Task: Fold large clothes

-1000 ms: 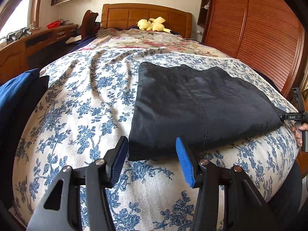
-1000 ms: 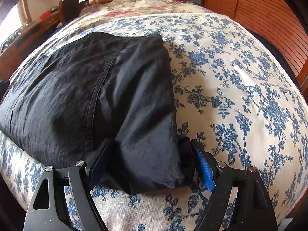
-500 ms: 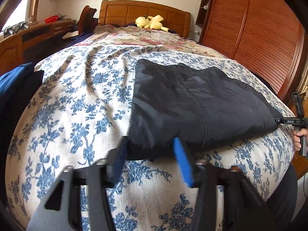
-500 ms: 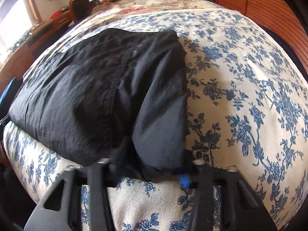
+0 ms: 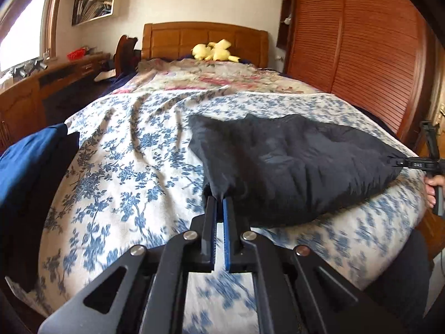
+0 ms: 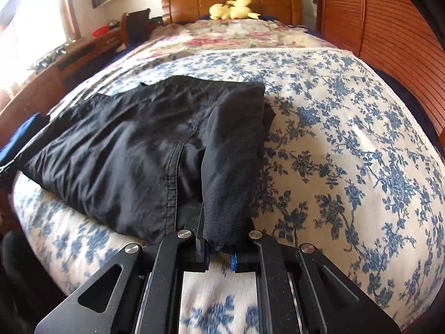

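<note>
The folded black nylon garment (image 5: 292, 164) with a stitched seam down it sits on the near part of my bed, on the white bedspread with blue flower print (image 5: 116, 172), and both near corners are now pinched. My left gripper (image 5: 219, 203) has just been closing and its blue-padded jaws are now clamped on the garment's left corner, which bunches up into a peak between them. A second ago those jaws stood wide apart with the cloth edge lying flat just beyond them. Same story for my right gripper (image 6: 219, 239): jaws have just been closing, and now they're squeezed tight on a thick fold of the black fabric at the right corner, where earlier they straddled it loosely. The cloth has come up off the bedspread at both corners and is puffier and more wrinkled than before, when it lay flat.

In the left view I can see my right hand (image 5: 434, 189) on the other tool's handle at the far right. Further out, a dark blue cloth (image 5: 30, 164) lies at the left edge of the bed, a yellow plush toy (image 5: 214, 51) sits by the wooden headboard (image 5: 172, 39), and a slatted wooden wardrobe (image 5: 361, 41) runs along the right.
</note>
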Motion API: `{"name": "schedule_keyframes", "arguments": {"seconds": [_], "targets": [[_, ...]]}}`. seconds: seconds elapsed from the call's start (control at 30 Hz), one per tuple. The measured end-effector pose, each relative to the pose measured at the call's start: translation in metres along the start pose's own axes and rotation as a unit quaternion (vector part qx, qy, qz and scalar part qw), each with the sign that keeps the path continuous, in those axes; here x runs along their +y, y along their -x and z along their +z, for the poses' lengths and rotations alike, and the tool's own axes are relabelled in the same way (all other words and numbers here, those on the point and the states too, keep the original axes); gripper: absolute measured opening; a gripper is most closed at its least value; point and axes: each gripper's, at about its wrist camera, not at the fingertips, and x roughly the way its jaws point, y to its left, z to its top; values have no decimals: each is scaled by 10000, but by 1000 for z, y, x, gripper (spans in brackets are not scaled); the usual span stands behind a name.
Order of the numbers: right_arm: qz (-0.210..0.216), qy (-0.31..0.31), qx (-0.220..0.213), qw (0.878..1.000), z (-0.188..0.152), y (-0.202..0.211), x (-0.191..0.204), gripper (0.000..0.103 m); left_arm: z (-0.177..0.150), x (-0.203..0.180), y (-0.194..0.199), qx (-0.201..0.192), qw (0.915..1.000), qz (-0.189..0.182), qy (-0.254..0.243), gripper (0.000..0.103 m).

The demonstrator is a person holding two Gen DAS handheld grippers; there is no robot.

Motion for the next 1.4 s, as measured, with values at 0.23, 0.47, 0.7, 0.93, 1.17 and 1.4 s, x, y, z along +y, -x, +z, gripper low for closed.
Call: {"name": "schedule_keyframes", "arguments": {"seconds": [0.23,0.47,0.7,0.93,1.17,1.4], "targets": [[228,110,-50,9997,-38,50,4,7,-34,-10,49,155,9999,-1,-22,0],[138,297,61,9994,-71,73,11,8,-51,-12,63,414,9991,54,-37,3],[-64,242,-73,9997,-67,75,10,21,-47,-9,72,268,9993,227,-138,13],[-312,608,-374,9970,-59,92,15,42,-31,-23,72,229,9985,455,-223,28],[-128,592,-824,9948,-52,105,20,46,-10,-37,62,112,9987,427,-245,33],[206,597,-937,9936,-23,72,46,46,22,-39,31,147,9990,191,-388,35]]}}
